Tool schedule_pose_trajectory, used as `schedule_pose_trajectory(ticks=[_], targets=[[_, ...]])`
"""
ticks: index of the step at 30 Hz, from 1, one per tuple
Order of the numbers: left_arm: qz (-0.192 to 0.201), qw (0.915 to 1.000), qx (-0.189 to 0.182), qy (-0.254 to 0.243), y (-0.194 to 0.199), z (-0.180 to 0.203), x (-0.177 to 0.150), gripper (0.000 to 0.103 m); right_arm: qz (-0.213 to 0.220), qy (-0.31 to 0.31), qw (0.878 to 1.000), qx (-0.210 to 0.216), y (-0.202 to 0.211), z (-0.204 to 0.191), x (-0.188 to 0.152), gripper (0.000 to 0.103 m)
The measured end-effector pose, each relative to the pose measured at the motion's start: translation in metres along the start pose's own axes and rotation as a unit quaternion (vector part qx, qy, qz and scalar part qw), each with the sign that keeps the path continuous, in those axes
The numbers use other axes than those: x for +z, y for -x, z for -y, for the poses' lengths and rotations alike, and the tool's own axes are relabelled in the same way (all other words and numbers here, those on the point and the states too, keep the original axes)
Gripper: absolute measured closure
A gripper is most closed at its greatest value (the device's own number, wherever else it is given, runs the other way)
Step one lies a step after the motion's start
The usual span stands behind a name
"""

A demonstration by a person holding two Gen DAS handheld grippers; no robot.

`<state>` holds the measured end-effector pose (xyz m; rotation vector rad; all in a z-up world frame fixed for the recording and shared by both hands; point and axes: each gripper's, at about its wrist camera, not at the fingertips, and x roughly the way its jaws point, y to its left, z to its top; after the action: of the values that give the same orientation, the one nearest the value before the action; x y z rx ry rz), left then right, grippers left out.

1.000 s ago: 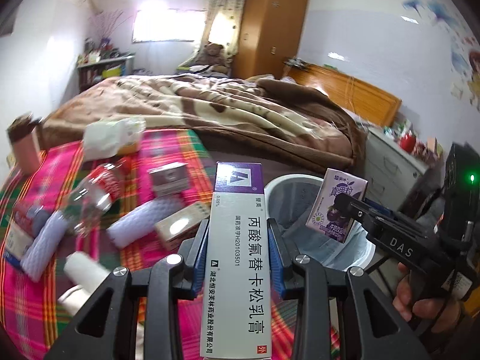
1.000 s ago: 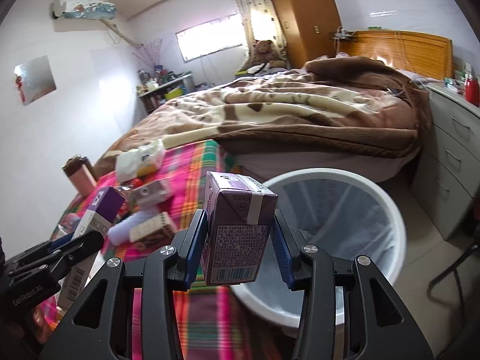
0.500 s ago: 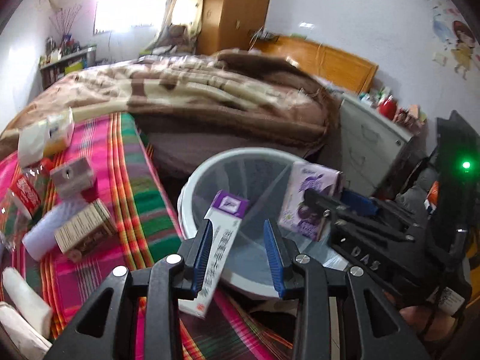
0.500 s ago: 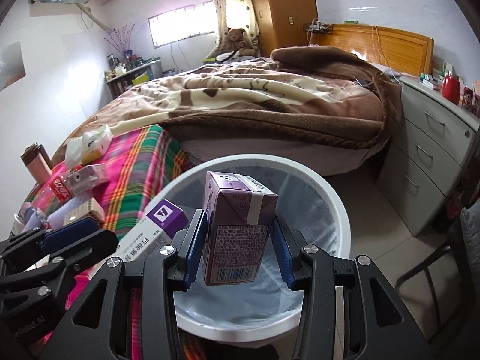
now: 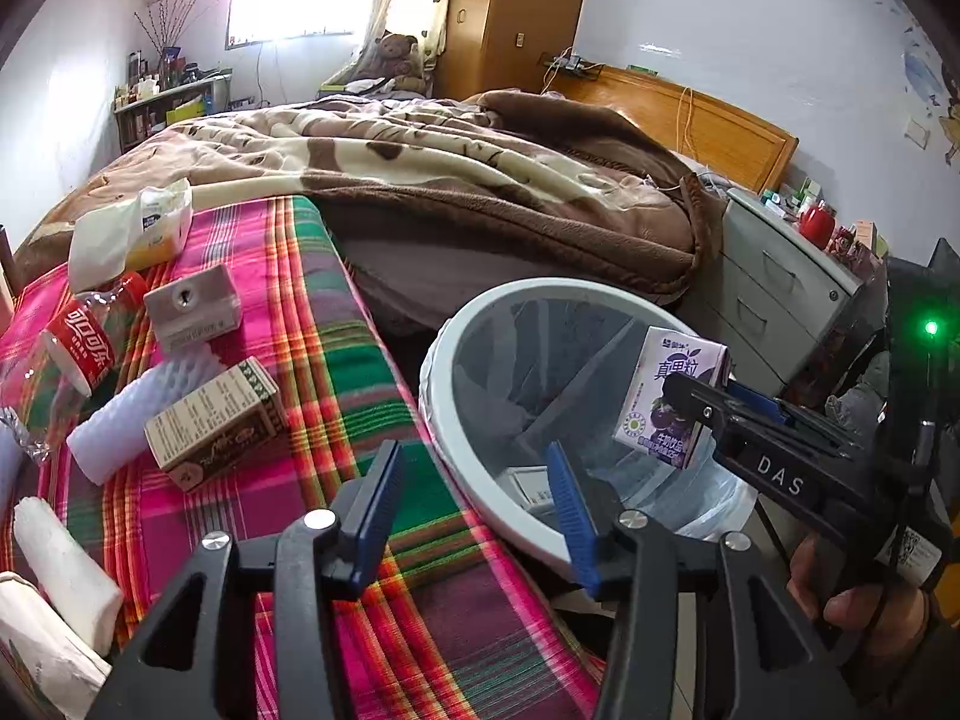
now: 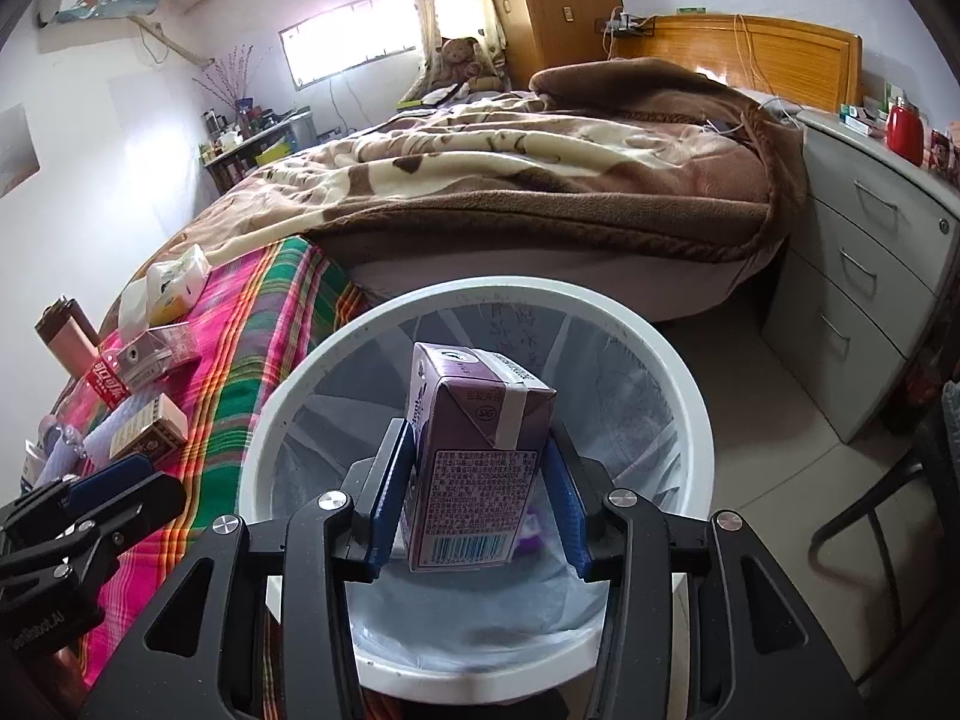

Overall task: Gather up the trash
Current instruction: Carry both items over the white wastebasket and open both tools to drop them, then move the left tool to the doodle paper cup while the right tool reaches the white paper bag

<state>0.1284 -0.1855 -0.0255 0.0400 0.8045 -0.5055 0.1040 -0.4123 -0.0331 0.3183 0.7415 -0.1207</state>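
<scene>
A white waste bin (image 5: 433, 384) (image 6: 270, 420) with a clear liner stands beside the plaid-covered surface. My left gripper (image 5: 474, 480) hovers at the bin's near rim; its jaws are opening and nothing is between them. A white medicine box (image 5: 531, 486) lies inside the bin just beyond its blue pads. My right gripper (image 6: 480, 480) is shut on an upright purple drink carton (image 6: 474, 468) (image 5: 672, 396), held above the bin's opening. The left gripper (image 6: 90, 498) shows at the lower left of the right wrist view.
On the plaid cloth (image 5: 336, 360) lie a brown carton (image 5: 210, 420), a cola bottle (image 5: 84, 348), a grey box (image 5: 192, 306), a white foam sleeve (image 5: 138, 408), a tissue pack (image 5: 138, 228) and a white roll (image 5: 66, 564). A bed and grey drawers (image 6: 852, 276) flank the bin.
Both grippers moved from over the cloth to the bin. The left gripper opened and the white medicine box dropped into the bin. The right gripper still grips the purple carton.
</scene>
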Motion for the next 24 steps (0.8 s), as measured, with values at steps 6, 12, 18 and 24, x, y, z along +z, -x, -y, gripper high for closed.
schedule_pose_trajectory(ticks=[6, 12, 18, 24], targets=[[0.001, 1.0000, -0.002, -0.002, 0.005, 0.001, -0.003, 0.044, 0.001, 0.011, 1.000, -0.002, 0.005, 0.000, -0.002, 0.033], [0.012, 0.9999, -0.001, 0.000, 0.021, -0.004, -0.008, 0.043, 0.014, 0.009, 1.000, -0.002, 0.018, -0.006, -0.003, 0.033], [0.029, 0.9995, 0.008, 0.007, 0.044, -0.015, -0.015, 0.042, 0.023, 0.015, 1.000, 0.010, 0.028, -0.020, -0.007, 0.033], [0.053, 0.9982, 0.030, 0.003, 0.071, -0.027, -0.025, 0.038, 0.035, 0.028, 0.999, 0.028, 0.041, -0.043, -0.013, 0.033]])
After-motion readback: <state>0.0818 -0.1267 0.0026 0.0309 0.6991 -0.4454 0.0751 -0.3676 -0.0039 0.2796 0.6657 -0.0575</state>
